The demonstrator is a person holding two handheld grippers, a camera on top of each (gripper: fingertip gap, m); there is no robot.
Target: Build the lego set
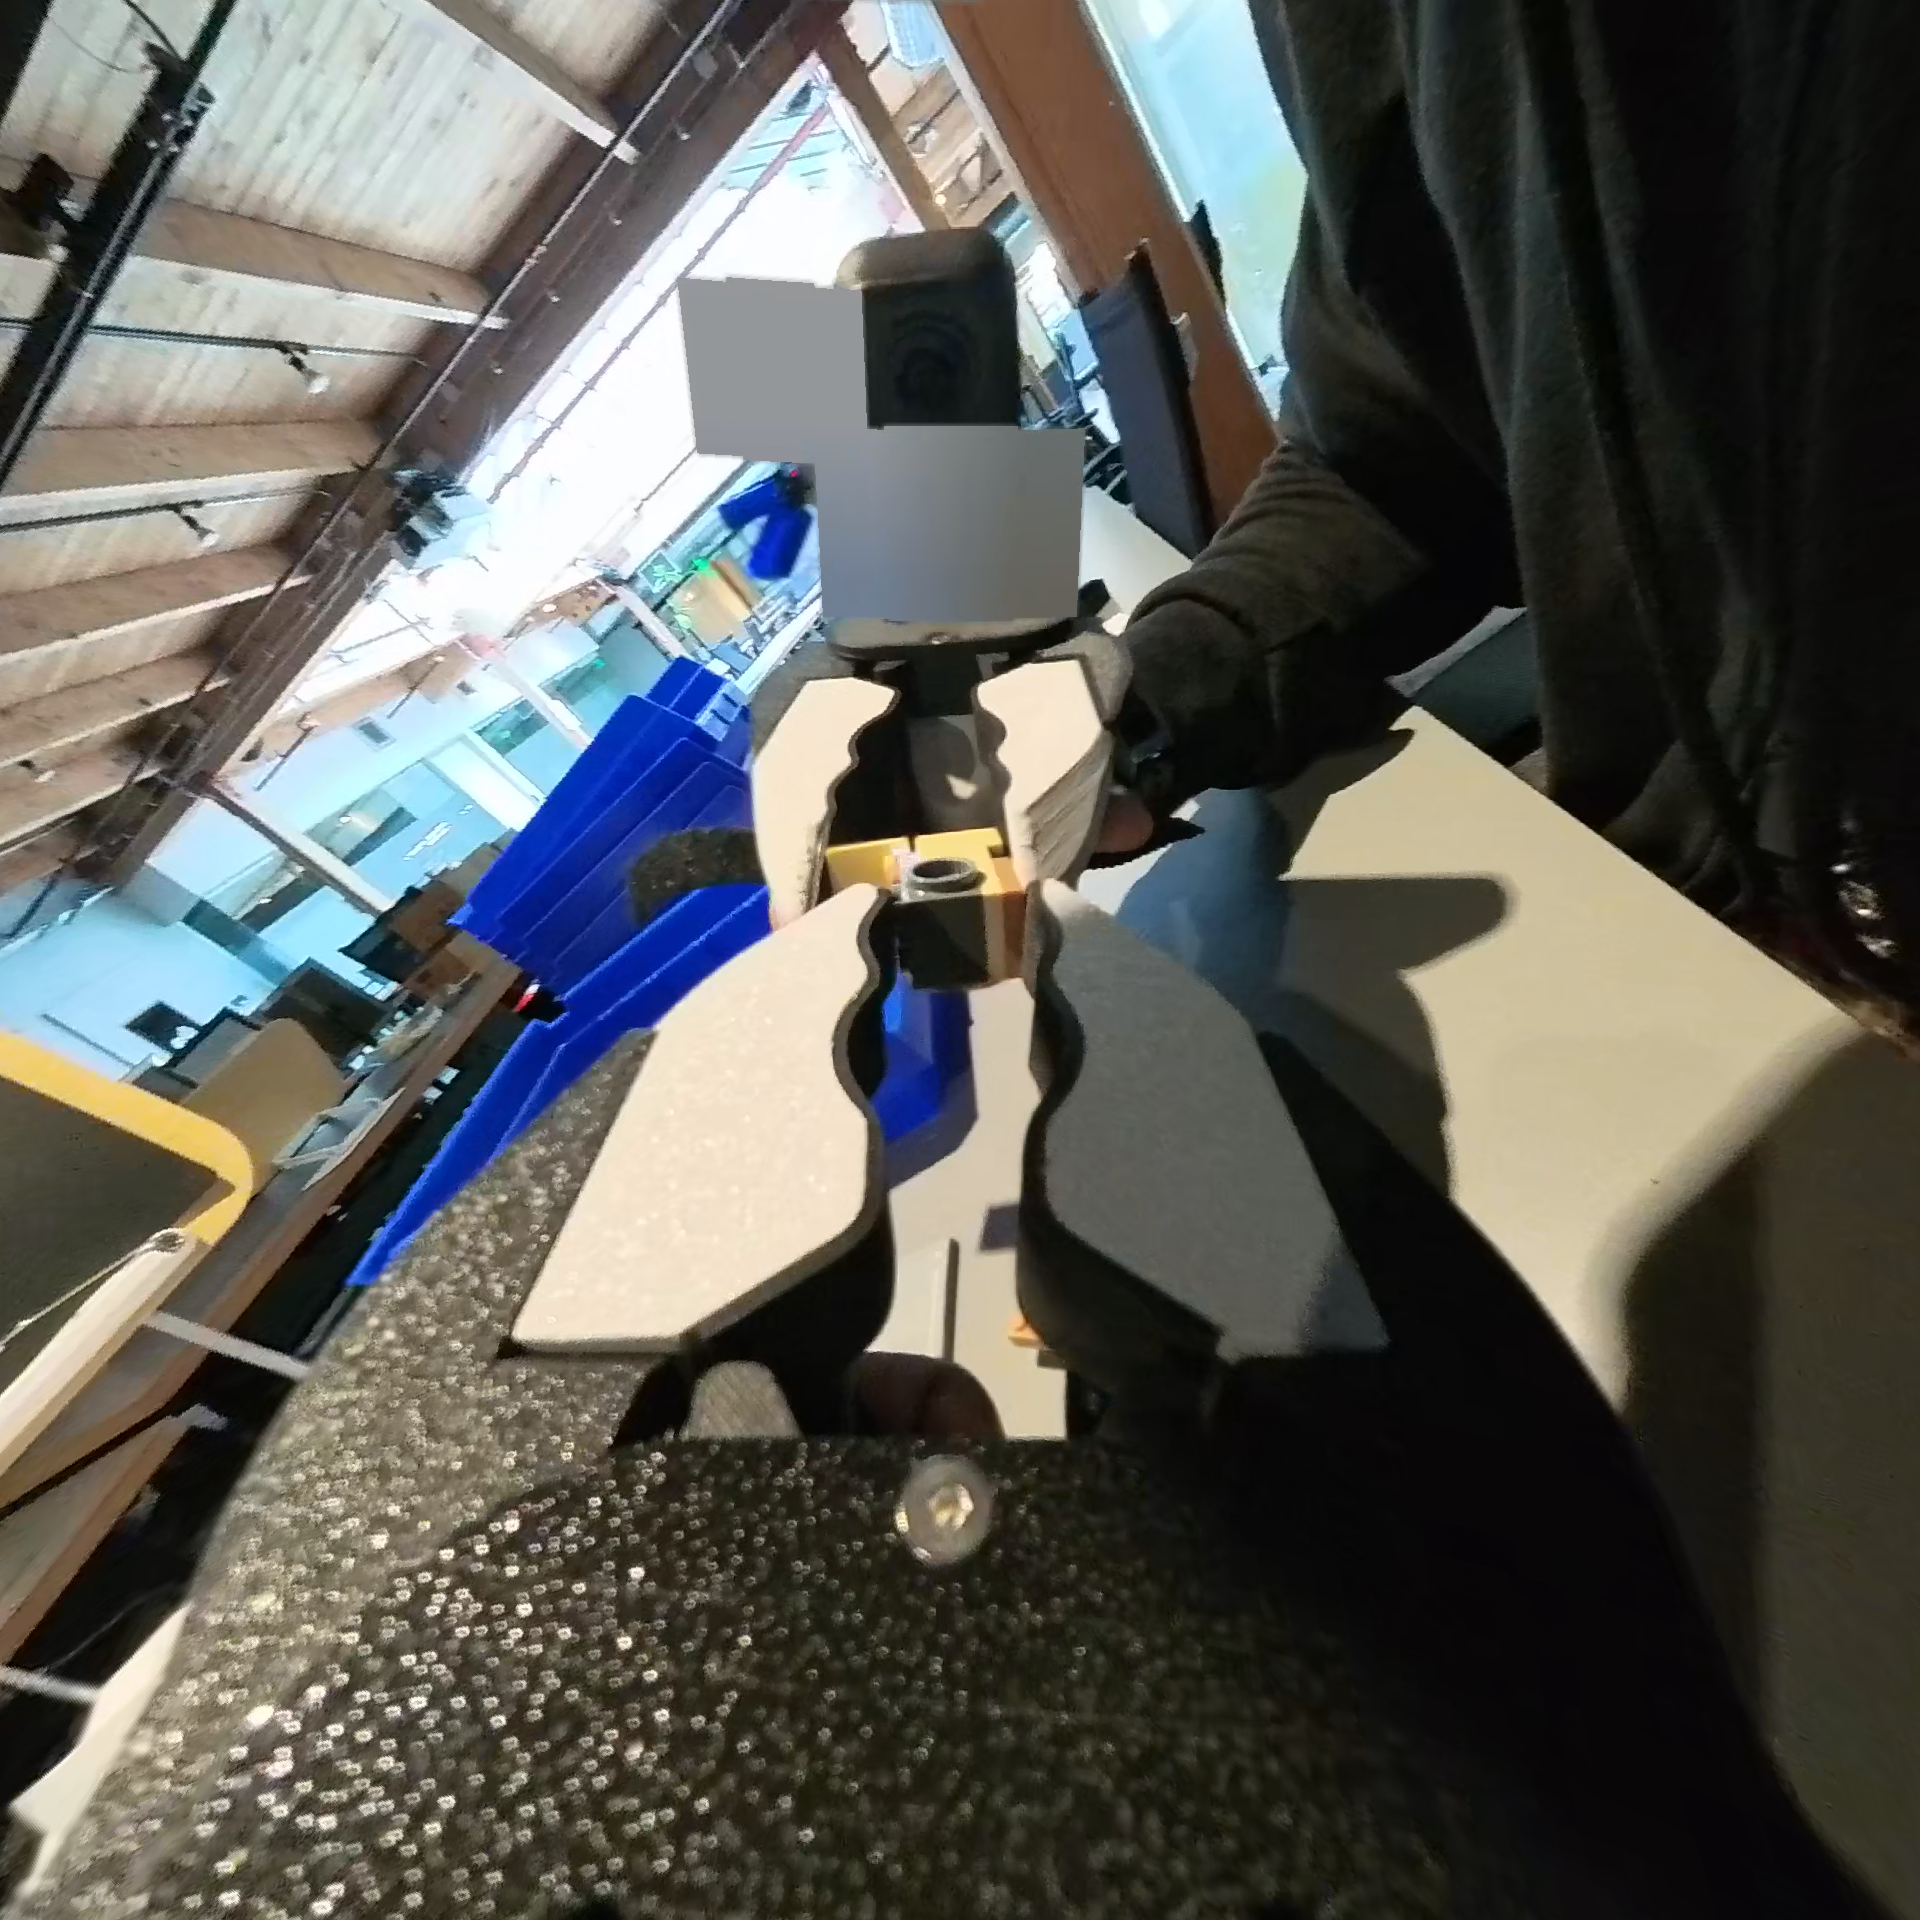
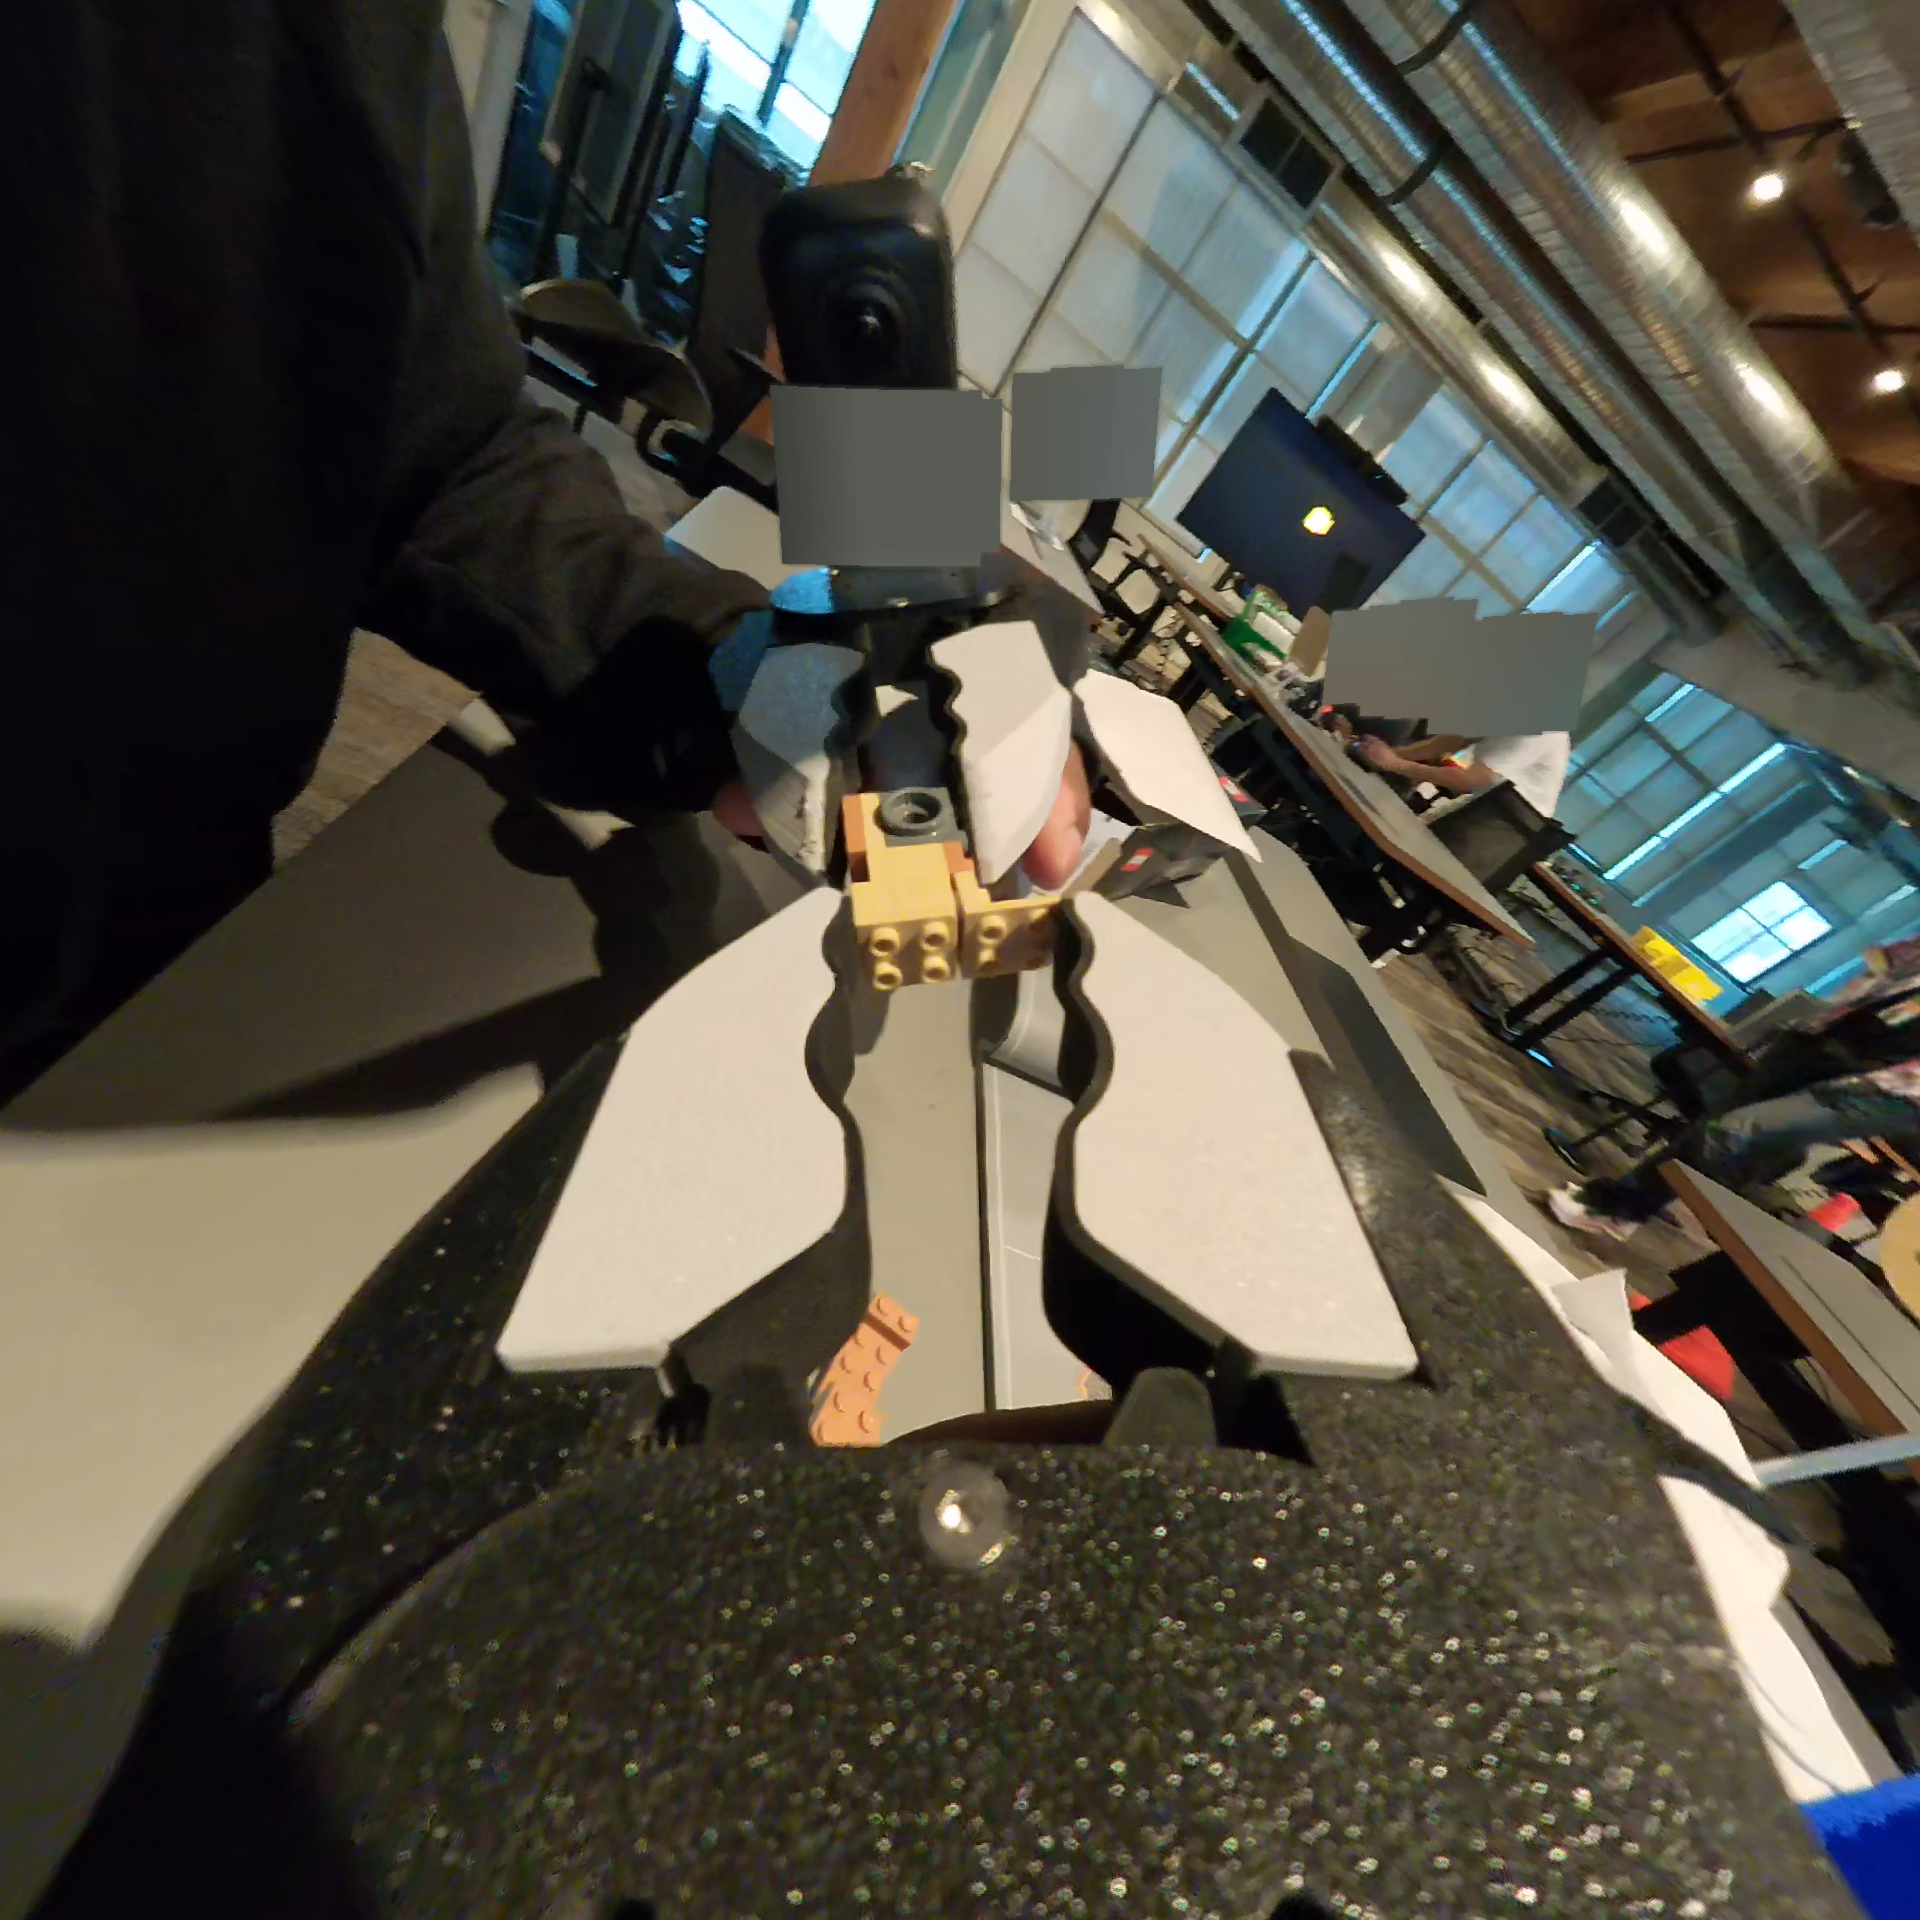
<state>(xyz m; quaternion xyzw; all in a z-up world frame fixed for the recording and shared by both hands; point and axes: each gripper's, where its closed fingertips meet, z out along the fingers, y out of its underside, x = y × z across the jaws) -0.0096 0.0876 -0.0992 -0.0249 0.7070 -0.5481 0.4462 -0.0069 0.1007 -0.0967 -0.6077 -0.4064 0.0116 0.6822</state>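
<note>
Above a smooth grey table point(image 2: 914, 1164), both tools — left tool point(image 1: 951, 914), right tool point(image 2: 951, 925) — pinch one studded tan assembly point(image 2: 920, 914).

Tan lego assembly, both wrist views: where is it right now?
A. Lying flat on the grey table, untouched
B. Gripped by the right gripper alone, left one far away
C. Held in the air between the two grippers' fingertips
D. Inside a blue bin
C: the tan lego assembly, with a dark grey round-holed piece on top, sits above the table where the left gripper and right gripper meet tip to tip.
</note>
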